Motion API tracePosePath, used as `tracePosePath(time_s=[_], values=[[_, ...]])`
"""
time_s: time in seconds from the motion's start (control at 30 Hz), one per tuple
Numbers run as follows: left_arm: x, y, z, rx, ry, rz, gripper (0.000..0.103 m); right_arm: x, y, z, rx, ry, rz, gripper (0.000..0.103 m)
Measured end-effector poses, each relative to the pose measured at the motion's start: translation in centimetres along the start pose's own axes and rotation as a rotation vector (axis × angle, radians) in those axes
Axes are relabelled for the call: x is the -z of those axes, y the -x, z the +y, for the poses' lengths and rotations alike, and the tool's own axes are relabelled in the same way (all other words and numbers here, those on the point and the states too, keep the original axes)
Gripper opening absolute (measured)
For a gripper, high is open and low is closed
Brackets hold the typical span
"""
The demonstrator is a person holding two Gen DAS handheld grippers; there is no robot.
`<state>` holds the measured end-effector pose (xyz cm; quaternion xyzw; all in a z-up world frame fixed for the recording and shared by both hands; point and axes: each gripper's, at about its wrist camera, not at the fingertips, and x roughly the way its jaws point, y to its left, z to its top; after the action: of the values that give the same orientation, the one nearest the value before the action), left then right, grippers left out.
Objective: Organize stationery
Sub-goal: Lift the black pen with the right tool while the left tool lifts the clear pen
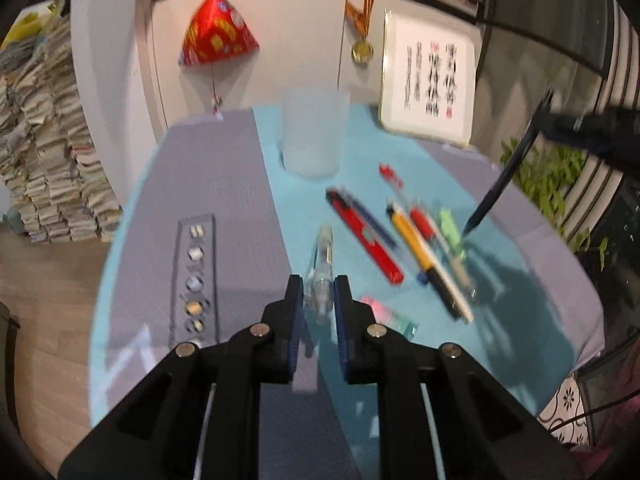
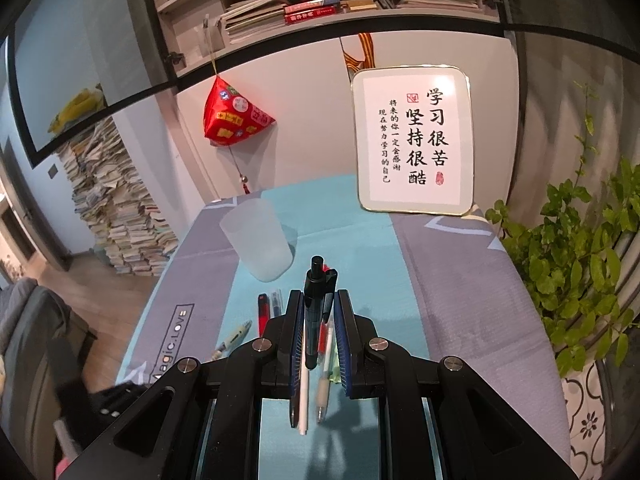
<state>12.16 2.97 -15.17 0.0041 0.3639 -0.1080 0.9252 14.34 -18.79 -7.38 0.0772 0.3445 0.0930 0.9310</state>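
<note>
White wall (image 2: 288,92) behind table covered with teal and grey cloth (image 2: 460,280). Red pyramid ornament (image 2: 234,114) hung from shelf of books (image 2: 312,4). Framed calligraphy sign (image 2: 416,140) leaned against wall. Tall stack of papers (image 2: 116,216) stood on wooden floor (image 1: 44,288). Leafy green plant (image 2: 576,264) at right.

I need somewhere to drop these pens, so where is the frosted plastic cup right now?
The frosted translucent plastic cup stands upright on the teal strip of the table mat, at the far end, left of the white framed calligraphy sign and beyond the loose pens.
</note>
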Motion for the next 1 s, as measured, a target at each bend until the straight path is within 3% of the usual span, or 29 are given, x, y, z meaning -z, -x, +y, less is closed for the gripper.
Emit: tracePosePath(time_s=[0.27, 0.6, 1.0], values=[[-3.2, 2.2, 0.9, 0.023, 0.045, -0.097, 0.013, -0.3, 0.1, 1.6, -0.018, 0.034, -0.006, 0.016], [-4.4, 3.4, 1.1, 0.046, 0.057, -0.127, 0.012, -1.4, 0.2, 2.4, -0.023, 0.042, -0.023, 0.016], [-5.9, 4.5, 1.9, 0.025, 0.074, -0.170, 0.012, -7.8, -0.3, 5.5, -0.039, 0.105, -0.143, 0.016]])
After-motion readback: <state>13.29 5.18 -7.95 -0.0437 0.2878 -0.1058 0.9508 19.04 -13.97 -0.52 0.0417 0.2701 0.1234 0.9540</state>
